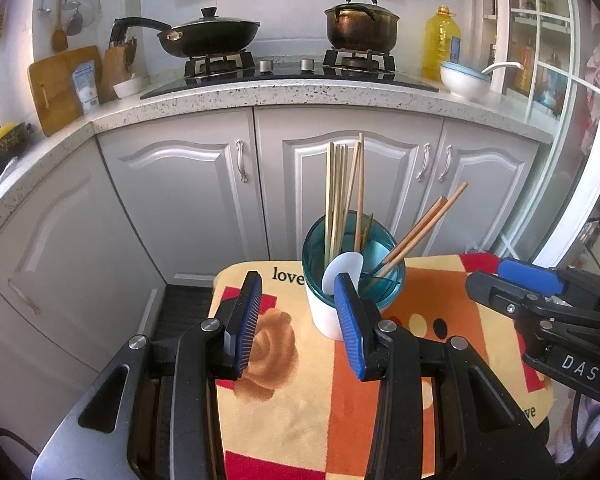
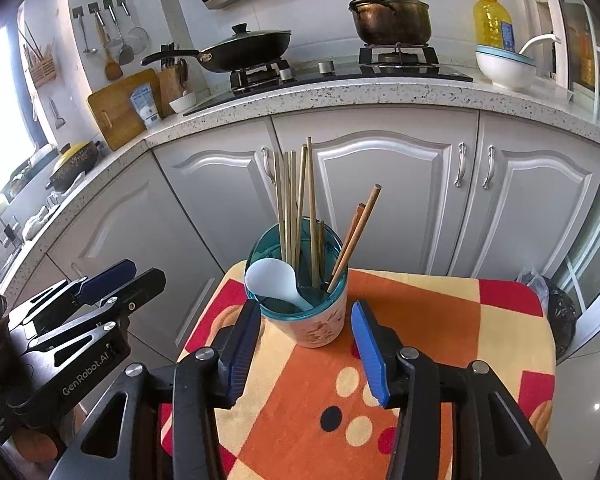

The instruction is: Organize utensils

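A white utensil cup with a teal rim (image 1: pixel 328 312) (image 2: pixel 320 320) stands on a small table covered by an orange patterned cloth (image 1: pixel 300 400) (image 2: pixel 440 320). Inside it stand several light bamboo chopsticks (image 1: pixel 342 184) (image 2: pixel 292 192), two darker brown chopsticks (image 1: pixel 428 220) (image 2: pixel 360 228) leaning right, and a white spoon (image 1: pixel 344 272) (image 2: pixel 272 278). My left gripper (image 1: pixel 298 312) is open and empty, just left of the cup. My right gripper (image 2: pixel 306 340) is open and empty, its fingers on either side of the cup's base. Each gripper shows in the other's view (image 1: pixel 540 300) (image 2: pixel 100 300).
Grey kitchen cabinets (image 1: pixel 260 180) and a speckled counter (image 2: pixel 340 96) stand behind the table. On the stove sit a black wok (image 1: pixel 208 36) and a brown pot (image 1: pixel 360 24). A white bowl (image 2: pixel 504 68) and an oil bottle (image 2: pixel 492 20) are at the right.
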The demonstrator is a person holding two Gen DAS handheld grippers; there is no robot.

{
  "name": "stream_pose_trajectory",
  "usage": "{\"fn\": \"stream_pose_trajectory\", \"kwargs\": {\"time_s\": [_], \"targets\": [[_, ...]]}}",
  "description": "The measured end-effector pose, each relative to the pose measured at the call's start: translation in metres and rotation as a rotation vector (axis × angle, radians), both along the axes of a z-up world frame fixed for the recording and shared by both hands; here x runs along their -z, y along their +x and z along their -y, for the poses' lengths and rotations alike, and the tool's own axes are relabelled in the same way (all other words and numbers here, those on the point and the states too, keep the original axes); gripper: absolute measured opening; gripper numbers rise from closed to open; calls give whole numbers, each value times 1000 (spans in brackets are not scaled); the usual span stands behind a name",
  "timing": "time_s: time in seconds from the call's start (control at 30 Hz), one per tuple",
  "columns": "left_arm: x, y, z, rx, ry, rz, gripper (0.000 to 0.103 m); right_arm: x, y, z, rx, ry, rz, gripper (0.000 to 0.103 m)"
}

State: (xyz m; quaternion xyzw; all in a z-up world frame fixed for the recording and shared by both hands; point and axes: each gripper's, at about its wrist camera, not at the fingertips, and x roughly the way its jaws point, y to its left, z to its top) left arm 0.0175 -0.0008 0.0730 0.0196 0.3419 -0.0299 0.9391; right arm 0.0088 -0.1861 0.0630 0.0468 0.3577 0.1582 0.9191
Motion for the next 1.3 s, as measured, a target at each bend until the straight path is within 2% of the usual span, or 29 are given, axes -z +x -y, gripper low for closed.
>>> {"fn": "stream_pose_trajectory", "kwargs": {"time_s": [1.3], "targets": [[0,2,2,-12,-1,1,36,5,8,-5,-26,-19,-23,51]]}}
